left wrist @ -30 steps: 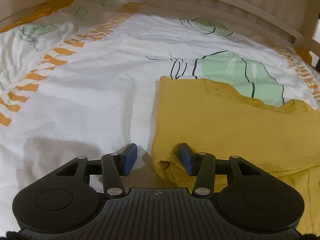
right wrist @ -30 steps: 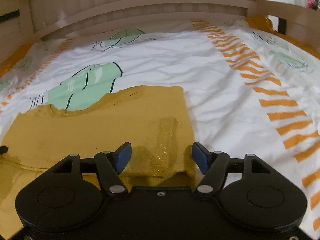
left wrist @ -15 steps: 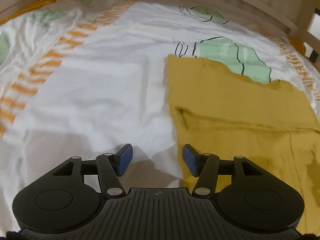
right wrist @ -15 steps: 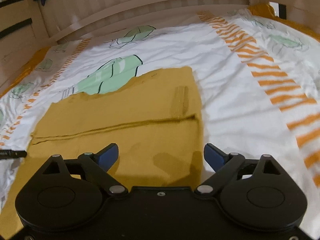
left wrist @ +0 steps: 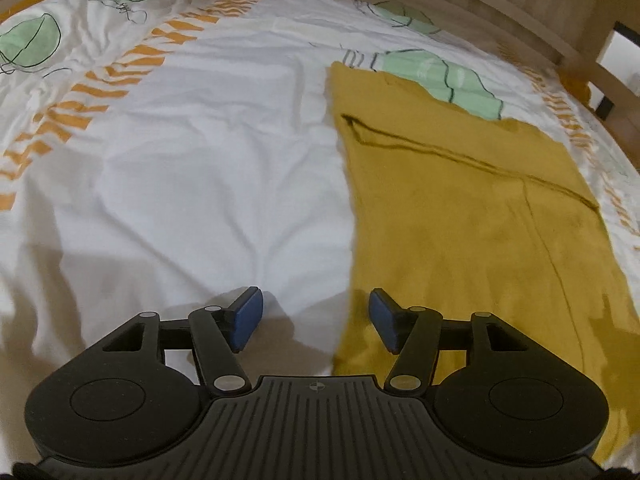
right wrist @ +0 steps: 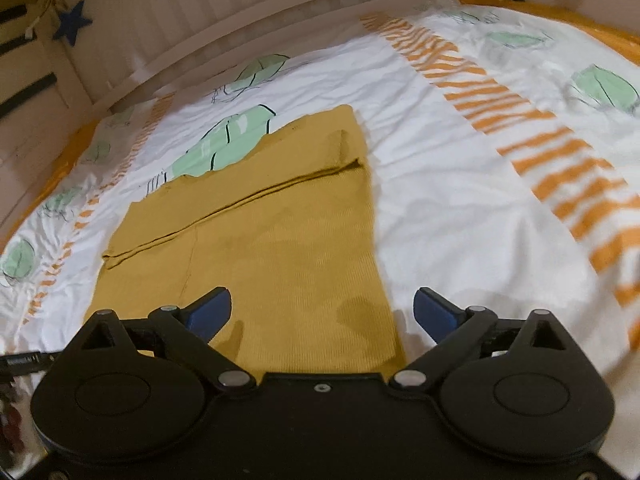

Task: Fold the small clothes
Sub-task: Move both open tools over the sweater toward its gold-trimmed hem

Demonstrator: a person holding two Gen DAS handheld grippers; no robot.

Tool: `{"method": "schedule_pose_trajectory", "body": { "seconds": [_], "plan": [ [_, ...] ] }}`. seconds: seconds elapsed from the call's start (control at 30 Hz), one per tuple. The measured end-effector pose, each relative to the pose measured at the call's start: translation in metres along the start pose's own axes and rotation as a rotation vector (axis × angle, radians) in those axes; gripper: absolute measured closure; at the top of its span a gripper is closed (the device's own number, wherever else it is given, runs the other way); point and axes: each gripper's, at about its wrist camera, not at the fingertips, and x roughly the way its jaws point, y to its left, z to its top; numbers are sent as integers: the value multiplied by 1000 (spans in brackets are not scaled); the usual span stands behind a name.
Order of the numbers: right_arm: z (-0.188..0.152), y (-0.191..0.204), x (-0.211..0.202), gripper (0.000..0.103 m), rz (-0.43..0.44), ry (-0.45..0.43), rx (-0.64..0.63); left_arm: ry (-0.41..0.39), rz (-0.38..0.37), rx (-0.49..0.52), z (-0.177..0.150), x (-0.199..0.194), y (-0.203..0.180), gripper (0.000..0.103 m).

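A: Where's the garment?

B: A mustard-yellow knit garment (left wrist: 472,216) is spread flat on a bedsheet (left wrist: 208,160) — white w/ orange stripes & green leaf prints. It's seen again in the right wrist view (right wrist: 280,240), w/ a folded-over edge running across its far part. A wooden bed rail (right wrist: 248,28) is seen past the sheet's far edge, and a blue star (right wrist: 74,22) is hung at the far left corner.

A: Left gripper?

B: The left gripper (left wrist: 312,314) is held wide open, nothing gripped. It's positioned over the garment's left edge: one blue pad (left wrist: 246,318) is above bare sheet, the other above yellow cloth. Contact w/ the fabric can't be told.

A: And the right?

B: The right gripper (right wrist: 322,312) is spread even wider — nothing is held. The garment's right edge is straddled: left pad (right wrist: 208,312) over cloth, right pad over white sheet. Some blur is noted on the sheet's right side.
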Motion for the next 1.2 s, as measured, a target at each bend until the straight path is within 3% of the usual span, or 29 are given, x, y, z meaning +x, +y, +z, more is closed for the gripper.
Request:
{"method": "schedule_pose_trajectory", "body": {
  "seconds": [0.13, 0.37, 0.57, 0.87, 1.2],
  "plan": [
    [-5, -1, -14, 0, 6, -12, 20, 4, -3, 23, -16, -11, -7, 43],
    [-19, -11, -21, 0, -6, 40, 58, 13, -25, 36, -42, -27, -13, 41],
    [-26, -25, -23, 0, 0, 114, 132, 32, -51, 52, -57, -33, -22, 37],
    [-25, -27, -18, 0, 10, 224, 107, 42, -45, 112, -70, -35, -34, 31],
    [-20, -46, 0, 0, 87, 389, 132, 60, -80, 124, -71, -28, -35, 17]
  ]
}}
